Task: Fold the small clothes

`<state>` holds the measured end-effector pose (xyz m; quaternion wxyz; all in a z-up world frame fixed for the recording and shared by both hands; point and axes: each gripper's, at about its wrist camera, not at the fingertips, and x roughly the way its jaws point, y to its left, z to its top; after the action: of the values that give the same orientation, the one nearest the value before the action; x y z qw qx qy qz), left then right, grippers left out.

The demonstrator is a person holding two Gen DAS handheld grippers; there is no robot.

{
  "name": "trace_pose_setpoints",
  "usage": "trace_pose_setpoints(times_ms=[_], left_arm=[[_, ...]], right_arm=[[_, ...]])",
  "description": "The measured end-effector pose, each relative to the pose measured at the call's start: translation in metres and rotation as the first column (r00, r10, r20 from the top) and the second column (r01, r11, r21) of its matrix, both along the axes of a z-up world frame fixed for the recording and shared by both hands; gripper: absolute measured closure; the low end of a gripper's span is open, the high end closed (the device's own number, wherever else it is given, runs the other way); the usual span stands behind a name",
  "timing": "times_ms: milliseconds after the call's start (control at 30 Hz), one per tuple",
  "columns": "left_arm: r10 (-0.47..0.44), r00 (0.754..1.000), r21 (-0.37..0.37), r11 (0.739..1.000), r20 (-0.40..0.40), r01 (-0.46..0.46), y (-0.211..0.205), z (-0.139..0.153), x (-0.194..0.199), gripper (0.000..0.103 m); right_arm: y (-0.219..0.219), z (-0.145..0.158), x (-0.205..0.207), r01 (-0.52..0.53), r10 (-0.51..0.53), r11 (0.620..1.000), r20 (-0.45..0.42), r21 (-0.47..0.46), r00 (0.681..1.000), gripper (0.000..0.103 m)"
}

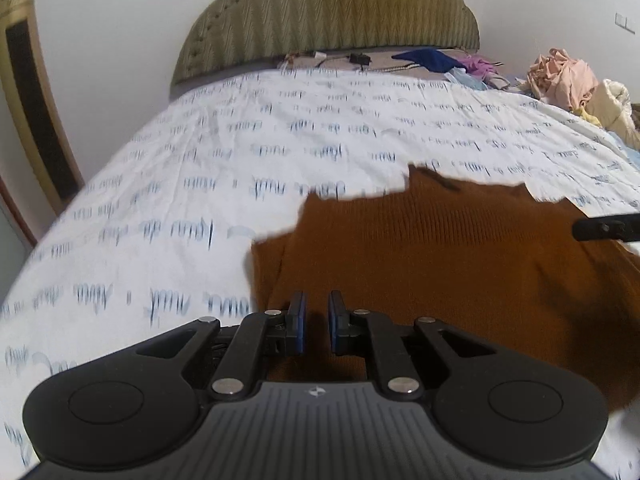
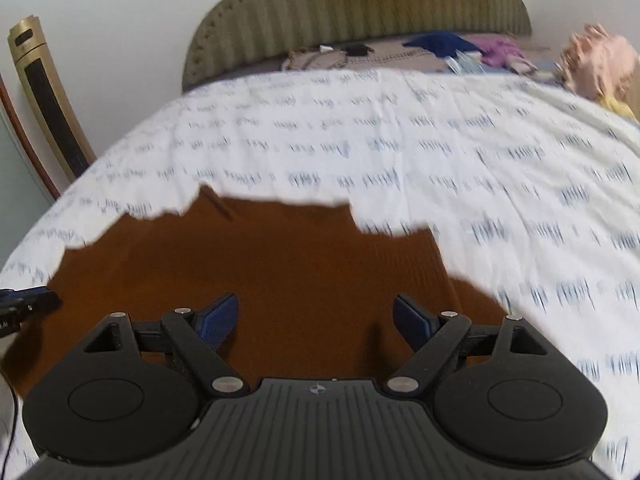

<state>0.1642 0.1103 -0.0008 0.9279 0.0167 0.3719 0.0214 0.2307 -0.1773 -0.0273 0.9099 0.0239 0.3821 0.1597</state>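
A rust-brown ribbed knit garment (image 1: 460, 248) is lying spread on the near part of a bed covered with a white sheet printed with rows of blue handwriting (image 1: 240, 152), its far edge uneven and partly overlapped by folds of the sheet. The black left gripper with blue pads (image 1: 316, 326) is hovering over the garment's left portion, its jaws standing narrow, almost together; whether any cloth is pinched between them I cannot tell. The black right gripper with blue pads (image 2: 316, 318) is sitting over the garment's middle, jaws spread wide with nothing between them but the knit surface below. Its tip is showing at the right edge of the left wrist view. Beyond the sheet, an olive-green padded headboard (image 1: 332, 12) is standing against the wall, and a heap of pink and cream clothes (image 1: 572, 84) is lying at the far right of the bed.
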Motion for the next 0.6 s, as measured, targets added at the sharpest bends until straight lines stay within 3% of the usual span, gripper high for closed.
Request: trace_pose_setpoints(times_ms=[100, 167, 200, 267, 367, 467, 600], left_arm=[[0.006, 0.999, 0.03, 1.0, -0.052, -0.004, -0.006, -0.011, 0.031, 0.091], [-0.003, 0.991, 0.023, 1.0, -0.134, 0.006, -0.005, -0.028, 0.05, 0.092], [0.001, 0.993, 0.011, 1.0, -0.115, 0.0, -0.002, -0.028, 0.05, 0.092], [-0.026, 0.995, -0.017, 1.0, -0.099, 0.024, 0.005, -0.019, 0.048, 0.091], [-0.023, 0.998, -0.113, 0.994, -0.059, 0.016, 0.035, 0.0, 0.045, 0.091], [0.03, 0.998, -0.214, 0.976, -0.061, -0.042, 0.075, 0.014, 0.044, 0.091], [0.084, 0.993, -0.223, 0.97, -0.08, -0.1, 0.107, 0.013, 0.037, 0.09]], right_arm=[[0.012, -0.01, 0.035, -0.01, 0.01, 1.0, -0.071, 0.001, 0.997, 0.02], [0.019, -0.03, 0.058, 0.014, -0.019, 0.999, -0.141, -0.033, 0.99, 0.018], [0.023, -0.037, 0.06, 0.004, -0.013, 0.998, -0.144, -0.064, 0.99, 0.015], [0.028, -0.03, 0.052, -0.004, -0.006, 0.996, -0.106, -0.09, 0.994, 0.017], [0.025, -0.005, 0.027, -0.032, 0.033, 0.999, -0.058, 0.018, 0.998, 0.019], [0.038, 0.02, -0.013, -0.139, 0.139, 0.988, 0.004, 0.063, 0.99, 0.018], [0.066, 0.032, -0.059, -0.264, 0.262, 0.956, 0.026, 0.131, 0.965, 0.017]])
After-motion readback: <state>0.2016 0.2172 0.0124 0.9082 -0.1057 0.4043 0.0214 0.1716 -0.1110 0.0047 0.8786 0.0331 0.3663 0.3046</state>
